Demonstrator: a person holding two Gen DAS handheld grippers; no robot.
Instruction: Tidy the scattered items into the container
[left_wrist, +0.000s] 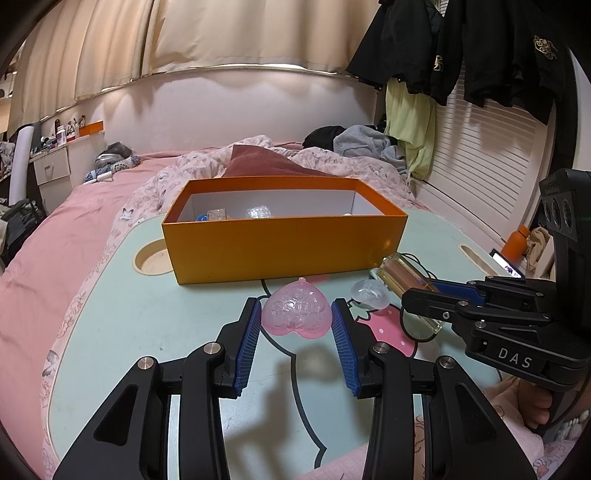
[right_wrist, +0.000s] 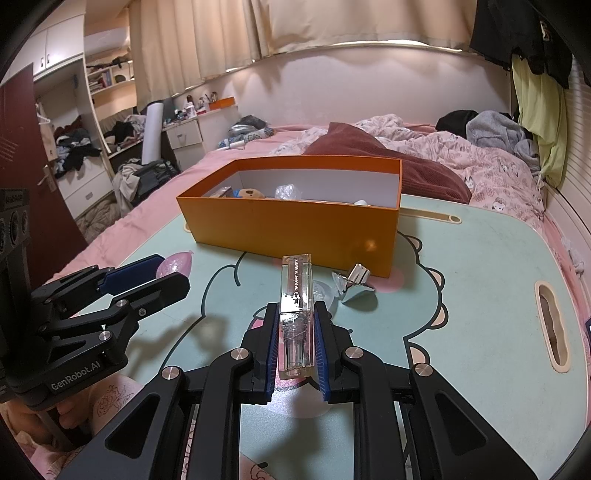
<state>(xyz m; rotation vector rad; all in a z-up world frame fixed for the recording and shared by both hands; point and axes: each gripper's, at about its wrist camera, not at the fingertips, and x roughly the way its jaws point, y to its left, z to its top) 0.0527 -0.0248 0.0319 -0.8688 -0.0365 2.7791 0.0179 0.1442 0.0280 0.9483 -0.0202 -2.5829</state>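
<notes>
both grippers loaded: left gripper (left_wrist: 294, 328) pinching pink heart case (left_wrist: 295, 313), right gripper (right_wrist: 295, 345) clamping clear bottle (right_wrist: 295, 314), lifted for orange box (left_wrist: 280, 243).

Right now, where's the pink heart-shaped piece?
The pink heart sits between the left gripper fingers in the left wrist view, in front of the orange box, with a clear shell-like piece just to its right on the table.

Black angular left gripper (left_wrist: 294, 321), ribbed blue pads, silver screws, right gripper (right_wrist: 296, 332) lettered DAS
</notes>
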